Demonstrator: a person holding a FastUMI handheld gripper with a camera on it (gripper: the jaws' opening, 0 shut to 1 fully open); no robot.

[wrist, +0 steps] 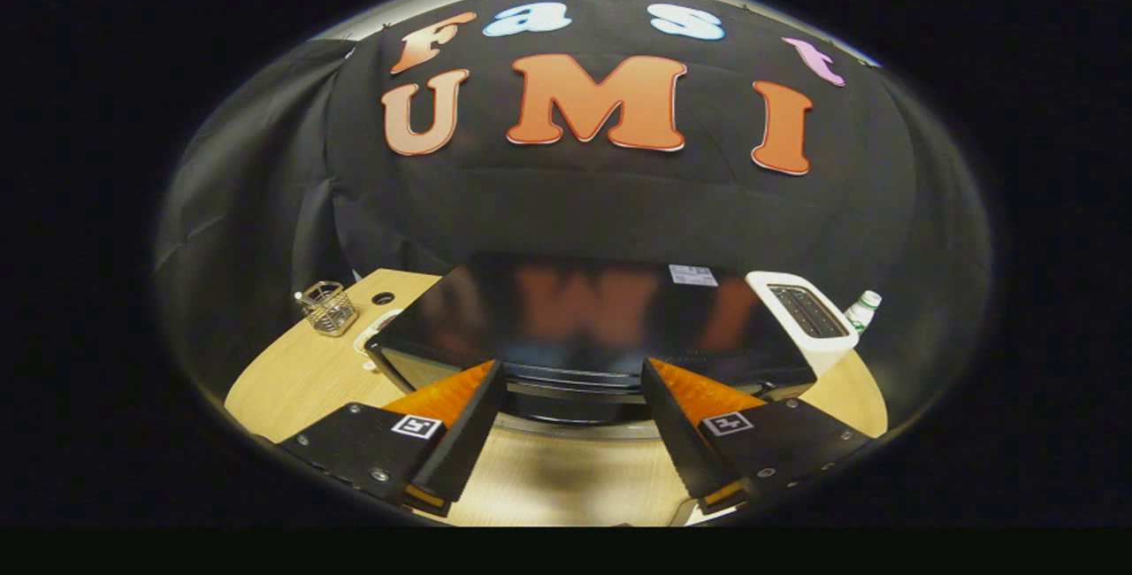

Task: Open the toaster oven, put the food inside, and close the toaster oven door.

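The black toaster oven [584, 314] stands on the wooden table [301, 371], just ahead of my fingers; I look down on its glossy top. Its front handle bar [575, 392] runs across the gap between my fingertips, at about their height. Whether the door is shut I cannot tell from this angle. A pale curved rim [575, 427] shows just below the handle, between the fingers. My gripper [573, 371] is open, the fingers wide apart and holding nothing.
A white slot toaster [809, 318] stands against the oven's right side, with a small bottle [862, 310] behind it. Left of the oven sit a wire basket [327, 308], a cable hole [383, 298] and a white object [376, 333]. Black cloth walls close the back.
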